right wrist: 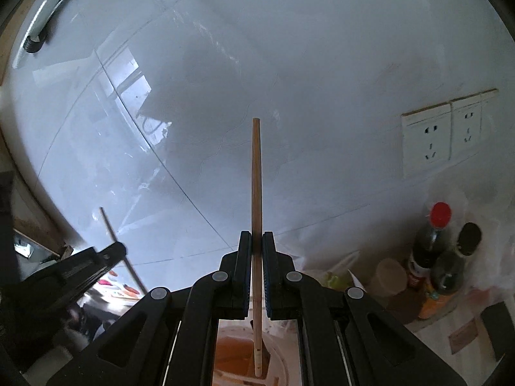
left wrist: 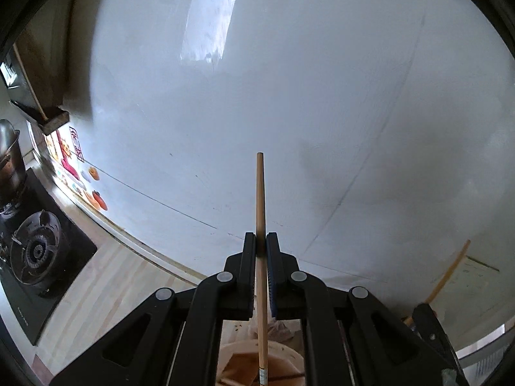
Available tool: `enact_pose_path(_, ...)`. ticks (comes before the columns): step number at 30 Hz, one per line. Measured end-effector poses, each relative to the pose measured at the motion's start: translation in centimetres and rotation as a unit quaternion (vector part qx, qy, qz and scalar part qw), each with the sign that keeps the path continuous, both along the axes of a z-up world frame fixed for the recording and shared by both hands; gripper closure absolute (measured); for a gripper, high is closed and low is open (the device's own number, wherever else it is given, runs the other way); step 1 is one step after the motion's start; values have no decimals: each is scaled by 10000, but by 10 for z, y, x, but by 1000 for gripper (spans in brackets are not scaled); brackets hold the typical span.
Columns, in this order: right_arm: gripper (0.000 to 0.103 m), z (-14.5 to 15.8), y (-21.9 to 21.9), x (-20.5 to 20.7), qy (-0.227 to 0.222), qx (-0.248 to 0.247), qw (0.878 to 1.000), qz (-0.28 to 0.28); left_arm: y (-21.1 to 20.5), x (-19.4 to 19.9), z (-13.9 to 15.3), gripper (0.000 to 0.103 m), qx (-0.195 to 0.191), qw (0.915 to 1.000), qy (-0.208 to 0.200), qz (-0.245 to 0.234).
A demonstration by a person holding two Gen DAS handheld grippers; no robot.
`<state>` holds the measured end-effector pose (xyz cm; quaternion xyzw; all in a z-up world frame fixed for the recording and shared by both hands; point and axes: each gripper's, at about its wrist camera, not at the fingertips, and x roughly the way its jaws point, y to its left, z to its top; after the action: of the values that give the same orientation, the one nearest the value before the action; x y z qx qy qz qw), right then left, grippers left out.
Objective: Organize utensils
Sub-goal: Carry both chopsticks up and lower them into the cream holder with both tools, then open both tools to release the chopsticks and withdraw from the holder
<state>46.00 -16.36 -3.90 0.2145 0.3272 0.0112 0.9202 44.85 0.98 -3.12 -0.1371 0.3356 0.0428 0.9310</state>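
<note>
Chopsticks, slim pale wood, stand upright: left tool (left wrist: 261,241) clamps one (left wrist: 260,199), right tool (right wrist: 256,241) another (right wrist: 256,177).

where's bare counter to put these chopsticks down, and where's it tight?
Free: the pale wood counter between the gas stove and the white wall tiles. Tight: the right corner under the wall sockets, packed with sauce bottles and plastic bags. Each gripper, left gripper and right gripper, holds one chopstick above a bowl.
</note>
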Motion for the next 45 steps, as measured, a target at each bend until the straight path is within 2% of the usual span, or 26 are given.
enact_pose_path(8, 96, -14, 8, 4, 138, 36, 9999, 67, -5, 16, -29, 99, 46, 9988, 406, -251)
enact_pose_path(17, 96, -18, 15, -1, 309, -65, 9991, 288, -6, -9, -27, 99, 242, 9958, 660, -587)
enact_pose_path(21, 96, -21, 19, -3, 430, -98, 9980, 461, -8, -17, -26, 98, 120, 9902, 1008, -959)
enact_pose_path(24, 95, -19, 24, -3, 711, 0, 9942, 809, -9, -30, -17, 93, 40, 9870, 1039, -1227)
enact_pose_path(25, 94, -18, 25, -4, 768, 31, 9928, 919, -9, -38, -10, 82, 104, 9870, 1006, -1249)
enact_pose_path(26, 83, -15, 26, -6, 812, 34, 9915, 1016, -7, -44, -5, 70, 138, 9874, 969, -1247)
enact_pose_path(27, 63, -12, 24, -11, 808, 60, 9909, 1072, -5, -51, 0, 38, 149, 9881, 930, -1212)
enact_pose_path(28, 53, -8, 21, -16, 777, 61, 9913, 1063, 0, -58, 4, 16, 118, 9895, 877, -1145)
enact_pose_path(29, 42, -4, 17, -21, 746, 51, 9920, 1018, 7, -67, 9, 14, 56, 9911, 782, -1078)
enact_pose_path(32, 42, 8, -3, -44, 712, 86, 9941, 812, 19, -88, 14, 14, 163, 9932, 708, -906)
enact_pose_path(33, 42, 9, -10, -50, 728, 84, 9945, 754, 22, -97, 12, 10, 219, 9935, 702, -866)
enact_pose_path(34, 42, 10, -17, -57, 746, 100, 9948, 692, 24, -104, 9, 1, 293, 9938, 699, -817)
enact_pose_path(36, 38, 10, -32, -74, 820, 96, 9953, 510, 23, -120, 3, 0, 465, 9936, 698, -757)
enact_pose_path(40, 27, -3, -61, -108, 972, 81, 9952, 114, 10, -146, -25, 0, 682, 9903, 901, -812)
enact_pose_path(42, 16, -14, -73, -122, 1051, 43, 9945, -26, 0, -155, -45, 0, 760, 9865, 1141, -893)
enact_pose_path(45, 12, -44, -88, -142, 1434, -182, 9893, -206, -17, -162, -84, 0, 841, 9784, 1567, -1056)
